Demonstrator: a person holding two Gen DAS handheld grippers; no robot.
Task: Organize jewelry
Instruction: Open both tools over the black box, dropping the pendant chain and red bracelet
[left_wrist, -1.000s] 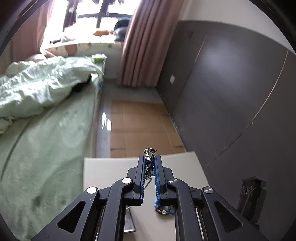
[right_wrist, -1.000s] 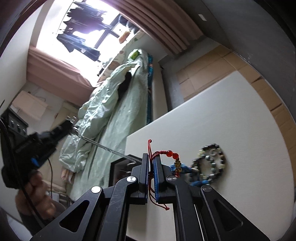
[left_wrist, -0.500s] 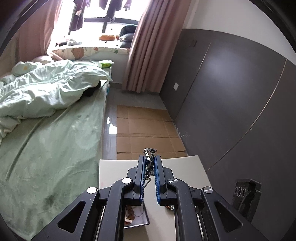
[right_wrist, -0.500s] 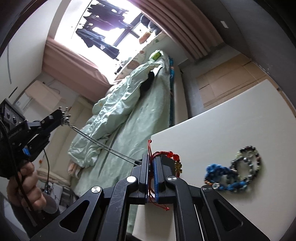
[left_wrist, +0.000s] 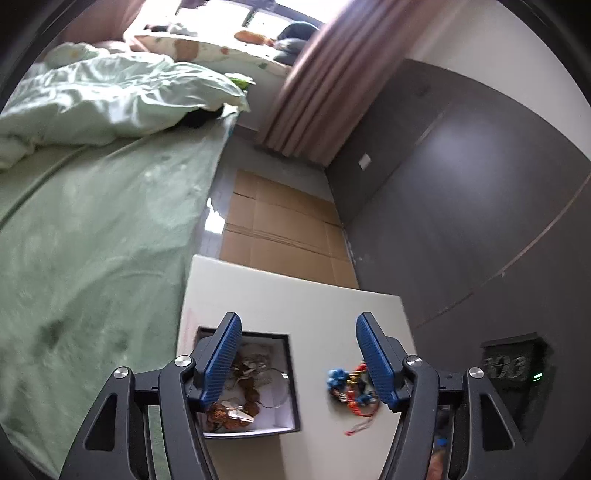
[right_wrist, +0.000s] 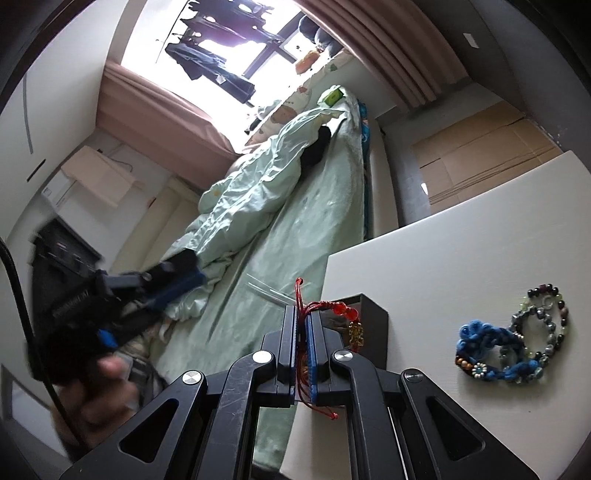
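Red cord bracelet (right_wrist: 334, 309): clamped between the right gripper (right_wrist: 303, 317) pads, jaws pressed together on the cord. Red beads and a small gold charm hang off the right side of the tips; loose cord ends dangle below the pads.

Black jewelry box (left_wrist: 284, 376): sits on the white table (left_wrist: 295, 295), under and just ahead of the left gripper (left_wrist: 297, 325). Left finger overlaps its left half. Inside: brown bead strand and silver chain, tangled, motion-blurred. In the right wrist view only a dark corner of the box (right_wrist: 373, 317) shows just past the right gripper tips, to their right.

Left gripper: jaws have just been opening, now stand wide apart, nothing between the blue pads (left_wrist: 221, 354). In the right wrist view it is a blurred dark shape with blue pads, low left (right_wrist: 173, 284), with the person's hand (right_wrist: 99, 398) around its grip.

Loose pile (left_wrist: 351, 384) on the table: blue and red-orange pieces just inside the left gripper's right finger, right of the box, apart from it. Blurred.

From the right gripper: blue knotted bracelet (right_wrist: 487, 350) and dark bead bracelet (right_wrist: 546, 321) lie on the table to its right, touching each other, well apart from the tips.

Beyond the table: green bed (left_wrist: 92, 240) to the left gripper's left, cardboard on the floor (left_wrist: 280, 229) ahead, dark wall panel (left_wrist: 461, 206) to its right.
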